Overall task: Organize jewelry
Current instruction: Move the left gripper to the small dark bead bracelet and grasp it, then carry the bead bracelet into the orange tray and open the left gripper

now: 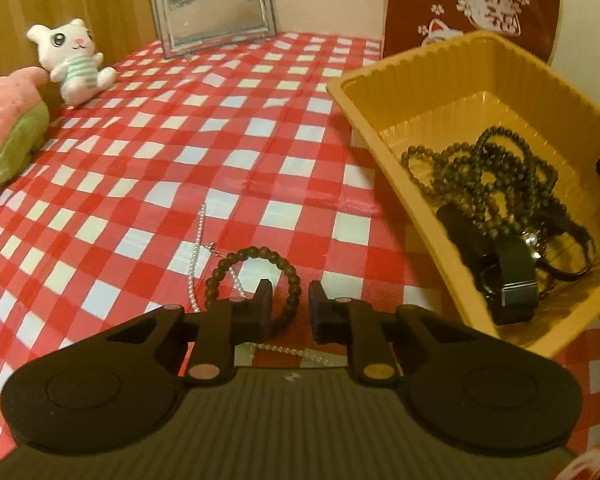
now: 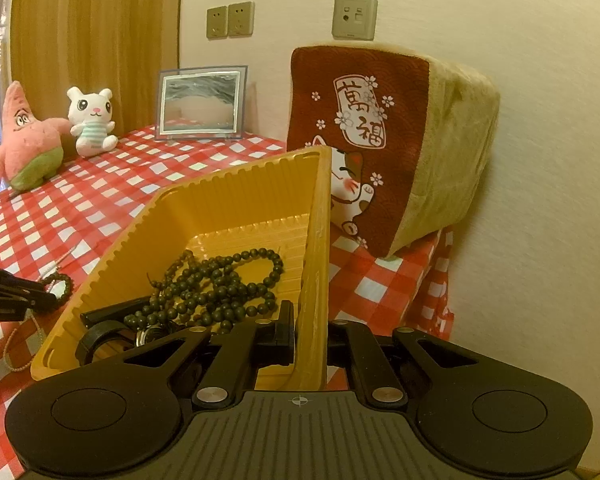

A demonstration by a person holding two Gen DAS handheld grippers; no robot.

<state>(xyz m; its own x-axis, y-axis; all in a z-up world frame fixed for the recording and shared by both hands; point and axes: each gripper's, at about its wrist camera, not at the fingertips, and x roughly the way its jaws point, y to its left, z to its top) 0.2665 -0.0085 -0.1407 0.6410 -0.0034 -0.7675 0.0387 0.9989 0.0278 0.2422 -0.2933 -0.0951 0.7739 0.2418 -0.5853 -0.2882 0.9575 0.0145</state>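
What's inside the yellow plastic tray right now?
The yellow ribbed plastic tray holds a tangle of dark beaded strands, black bands and a small metallic piece. Whatever lies under the pile is covered, and the tray's near corner is cut off.

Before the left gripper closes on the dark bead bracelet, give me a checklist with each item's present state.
1. Bead bracelet between the fingers of the left gripper: ok, its right side sits in the gap.
2. Fingers clamped on it: not ok, a gap remains.
3. Pearl chain clear of the grasp: not ok, it runs under the bracelet and the gripper.
4. Yellow tray held steady: ok, the right gripper is shut on its wall.
5. Room in the tray: ok, bare floor beyond the dark beads.
6. Bracelet untangled from the chain: cannot tell.
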